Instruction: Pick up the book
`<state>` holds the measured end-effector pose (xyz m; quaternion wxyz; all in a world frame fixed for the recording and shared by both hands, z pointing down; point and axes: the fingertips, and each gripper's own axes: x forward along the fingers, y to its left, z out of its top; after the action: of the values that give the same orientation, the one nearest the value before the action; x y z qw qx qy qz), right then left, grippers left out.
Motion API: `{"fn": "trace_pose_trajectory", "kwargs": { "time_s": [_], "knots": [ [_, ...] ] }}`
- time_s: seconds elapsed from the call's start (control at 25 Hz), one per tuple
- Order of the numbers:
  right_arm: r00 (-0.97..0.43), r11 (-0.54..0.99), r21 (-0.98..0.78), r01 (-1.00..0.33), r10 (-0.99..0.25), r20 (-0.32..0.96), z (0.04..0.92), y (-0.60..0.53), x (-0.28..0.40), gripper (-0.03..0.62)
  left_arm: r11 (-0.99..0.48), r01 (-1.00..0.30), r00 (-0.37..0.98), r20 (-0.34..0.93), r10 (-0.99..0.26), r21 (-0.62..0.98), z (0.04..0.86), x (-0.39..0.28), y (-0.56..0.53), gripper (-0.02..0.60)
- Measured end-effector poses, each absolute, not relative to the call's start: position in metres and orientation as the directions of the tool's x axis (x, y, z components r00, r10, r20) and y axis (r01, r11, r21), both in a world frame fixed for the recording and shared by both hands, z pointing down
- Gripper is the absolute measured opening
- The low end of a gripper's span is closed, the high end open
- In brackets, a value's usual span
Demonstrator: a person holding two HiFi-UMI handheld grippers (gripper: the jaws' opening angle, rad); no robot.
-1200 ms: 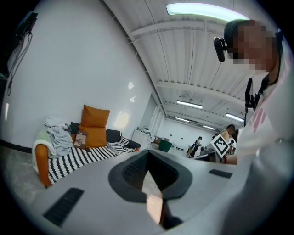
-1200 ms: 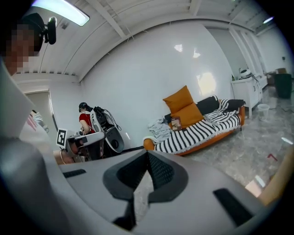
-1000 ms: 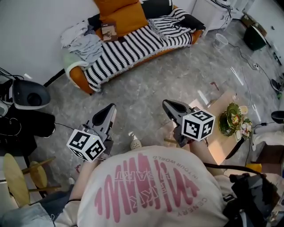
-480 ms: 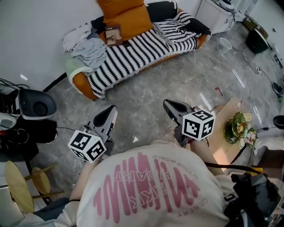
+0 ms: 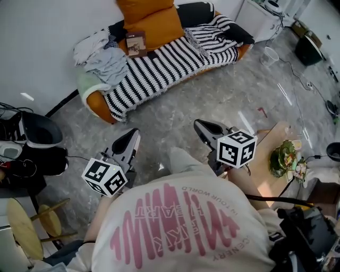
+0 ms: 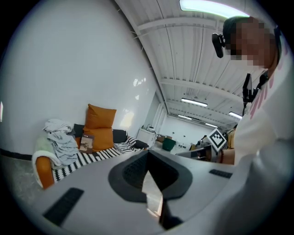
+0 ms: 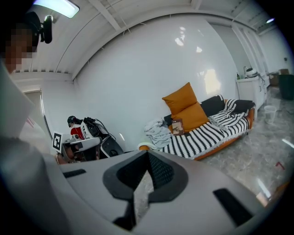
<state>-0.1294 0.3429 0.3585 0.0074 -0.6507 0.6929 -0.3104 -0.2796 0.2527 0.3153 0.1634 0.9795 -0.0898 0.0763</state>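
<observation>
Resting on one sofa (image 5: 159, 64): one book (image 5: 136, 43); left gripper (image 5: 133, 134), right gripper (image 5: 200, 125) jaws closed, empty.

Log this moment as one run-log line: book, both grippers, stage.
book: on striped sofa, against orange cushion | left gripper: shut, empty | right gripper: shut, empty | stage: book not yet reached

I read all three views as bright and evenly lit, with faint shadows. A ceiling light (image 6: 211, 5) glows at 12 o'clock in the left gripper view and another (image 7: 55, 7) at 11 o'clock in the right. The white wall (image 7: 138, 69) shows glare spots. The floor (image 5: 212, 95) carries streak reflections at 2 o'clock. Both gripper views bow strongly and darken at the rims.
</observation>
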Motion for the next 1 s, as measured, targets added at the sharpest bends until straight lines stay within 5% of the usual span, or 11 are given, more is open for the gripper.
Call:
{"fn": "trace_pose_trajectory", "kwargs": {
  "time_s": [1.0],
  "knots": [
    [-0.173, -0.018, -0.366, -0.930, -0.859, 0.481, 0.390, 0.183, 0.008, 0.011, -0.887, -0.318, 0.943, 0.208, -0.259, 0.336, 0.340, -0.175, 0.097, 0.006]
  ]
}}
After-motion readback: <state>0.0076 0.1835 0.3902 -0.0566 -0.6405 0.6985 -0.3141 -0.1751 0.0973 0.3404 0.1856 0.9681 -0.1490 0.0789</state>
